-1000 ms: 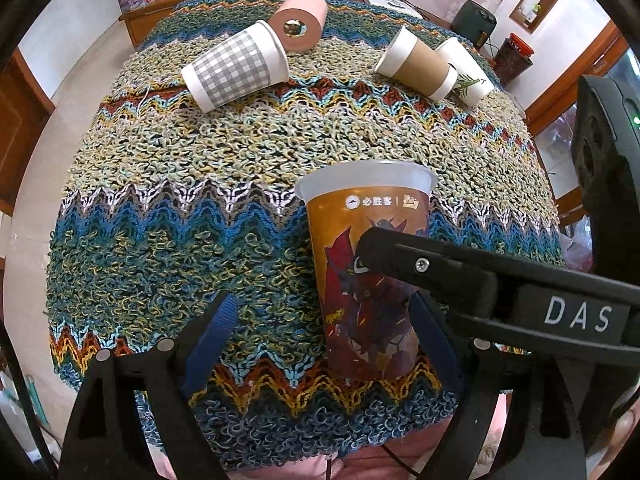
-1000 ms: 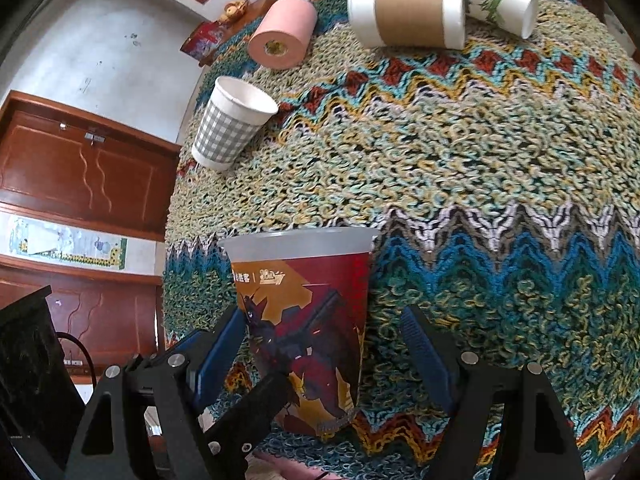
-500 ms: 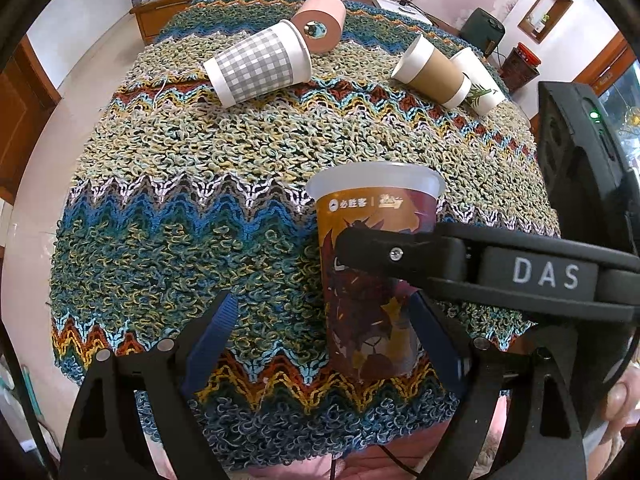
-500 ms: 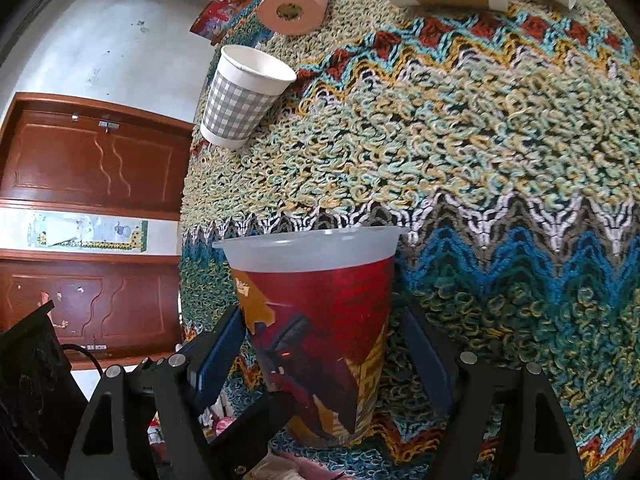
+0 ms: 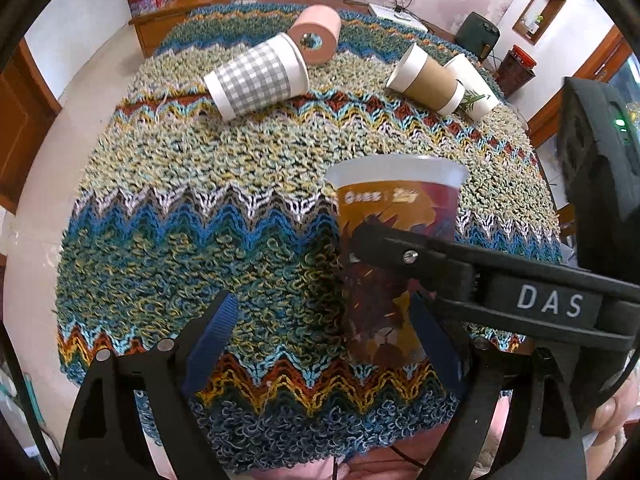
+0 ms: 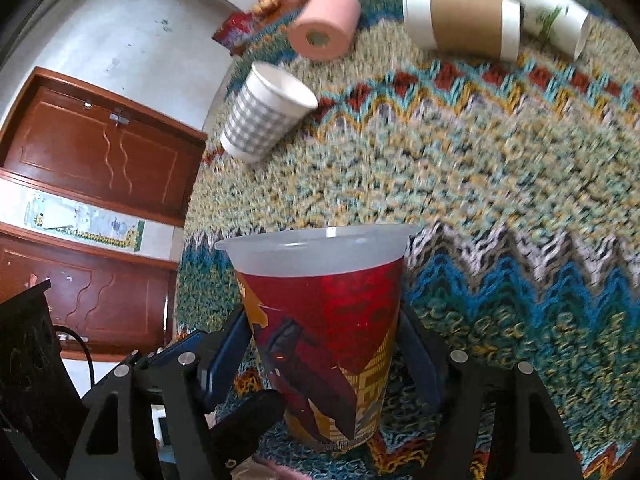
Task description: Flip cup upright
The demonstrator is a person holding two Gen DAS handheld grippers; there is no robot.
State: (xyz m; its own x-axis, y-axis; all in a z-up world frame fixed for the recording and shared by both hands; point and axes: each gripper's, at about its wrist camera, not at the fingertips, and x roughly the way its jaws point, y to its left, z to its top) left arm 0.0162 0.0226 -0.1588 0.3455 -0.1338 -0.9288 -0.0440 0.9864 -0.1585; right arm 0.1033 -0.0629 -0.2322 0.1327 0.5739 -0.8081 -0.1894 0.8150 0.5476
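A red and orange printed plastic cup (image 6: 324, 332) with a frosted rim stands upright between the fingers of my right gripper (image 6: 324, 344), whose blue pads press on both its sides. It also shows in the left wrist view (image 5: 394, 264), with the right gripper's black finger (image 5: 404, 248) across its front. My left gripper (image 5: 320, 332) is open and empty, its right pad just beside the cup's base, near the front edge of the woven cloth (image 5: 200, 208).
On the far part of the cloth lie a grey checked paper cup (image 5: 256, 76), a pink tissue roll (image 5: 316, 34), a brown-sleeved paper cup (image 5: 428, 80) and a white leaf-print cup (image 5: 474, 88), all on their sides. The cloth's front edge is close below the grippers.
The right gripper has closed on the printed cup and moved in on it. Both views have shifted, and the cup stays upright.
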